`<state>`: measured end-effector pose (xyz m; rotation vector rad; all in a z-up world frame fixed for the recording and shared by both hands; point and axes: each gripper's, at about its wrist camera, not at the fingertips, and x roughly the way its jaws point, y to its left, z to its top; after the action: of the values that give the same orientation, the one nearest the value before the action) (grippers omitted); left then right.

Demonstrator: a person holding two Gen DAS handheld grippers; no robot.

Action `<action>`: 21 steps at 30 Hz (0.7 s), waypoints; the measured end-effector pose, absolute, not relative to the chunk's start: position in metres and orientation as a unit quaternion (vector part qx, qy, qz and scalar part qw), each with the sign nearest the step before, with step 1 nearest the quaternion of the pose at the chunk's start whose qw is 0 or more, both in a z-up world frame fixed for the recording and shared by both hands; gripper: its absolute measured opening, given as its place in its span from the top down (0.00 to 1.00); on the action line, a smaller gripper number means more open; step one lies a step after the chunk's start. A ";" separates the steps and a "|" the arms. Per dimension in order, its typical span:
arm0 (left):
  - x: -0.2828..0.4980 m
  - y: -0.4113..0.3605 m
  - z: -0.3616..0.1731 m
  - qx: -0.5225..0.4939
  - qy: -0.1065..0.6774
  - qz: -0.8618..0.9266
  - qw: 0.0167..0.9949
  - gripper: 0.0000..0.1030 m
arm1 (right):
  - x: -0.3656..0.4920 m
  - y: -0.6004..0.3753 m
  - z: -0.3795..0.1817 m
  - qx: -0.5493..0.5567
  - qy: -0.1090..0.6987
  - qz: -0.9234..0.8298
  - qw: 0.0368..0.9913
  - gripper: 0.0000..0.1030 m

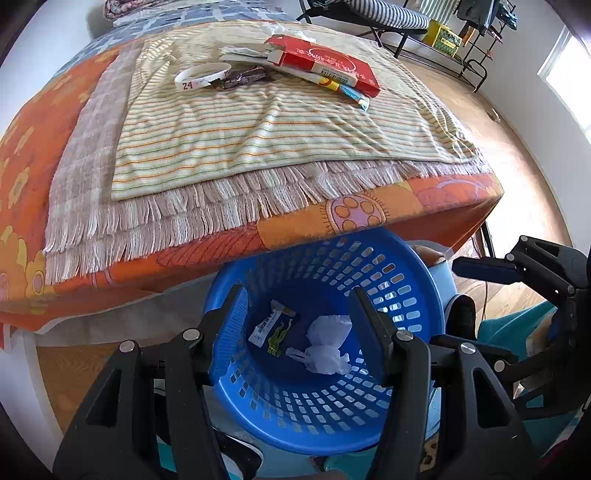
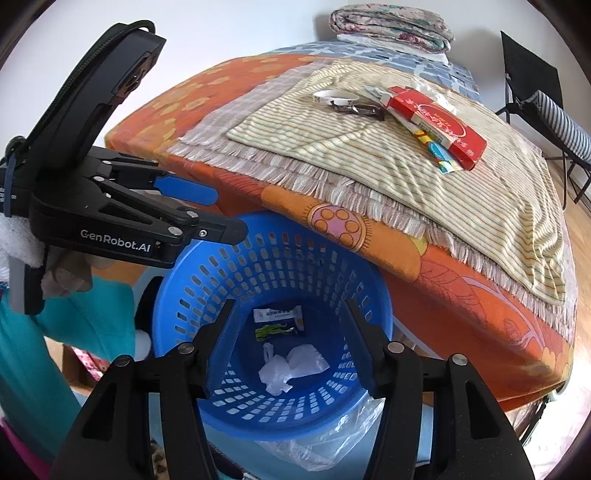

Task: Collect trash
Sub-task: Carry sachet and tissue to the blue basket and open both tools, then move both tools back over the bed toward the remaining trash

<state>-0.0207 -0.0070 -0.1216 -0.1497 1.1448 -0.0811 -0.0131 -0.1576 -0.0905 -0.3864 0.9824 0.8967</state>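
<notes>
A blue perforated basket [image 1: 413,314] [image 2: 207,295] stands on the floor below the bed's edge. In it lie crumpled white tissues [image 1: 327,347] [image 2: 291,365] and a white wrapper [image 1: 266,326] [image 2: 277,315]. My left gripper [image 1: 295,291] is open and empty above the basket; it also shows in the right wrist view [image 2: 225,214]. My right gripper [image 2: 288,306] is open and empty above the basket, and shows at the right of the left wrist view [image 1: 484,269]. On the bed lie a red box [image 1: 325,62] [image 2: 439,125], a dark wrapper [image 1: 243,79] [image 2: 354,109], a white wristband [image 1: 201,74] [image 2: 334,96] and papers.
The bed carries an orange flowered cover [image 1: 29,147], a fringed blanket [image 1: 166,218] and a striped towel [image 1: 258,129]. A folded quilt [image 2: 391,26] sits at the far end. A clear plastic bag [image 2: 332,443] lies under the basket. A folding chair [image 2: 535,92] stands on the wooden floor.
</notes>
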 end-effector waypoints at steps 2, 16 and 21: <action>-0.020 -0.007 -0.120 -0.072 0.540 -0.038 0.838 0.43 | -0.012 -0.159 -0.089 -0.178 0.453 0.404 0.774 0.37; 0.004 0.002 -0.096 -0.079 0.522 -0.032 0.849 0.43 | -0.005 -0.164 -0.067 -0.172 0.445 0.370 0.797 0.31; 0.021 0.014 -0.084 -0.087 0.514 -0.024 0.853 0.43 | 0.007 -0.165 -0.067 -0.169 0.440 0.360 0.805 0.31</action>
<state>0.0207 0.0139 -0.0838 -0.1829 1.0820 -0.0497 0.0071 -0.1646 -0.0666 -0.3619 0.9423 0.7713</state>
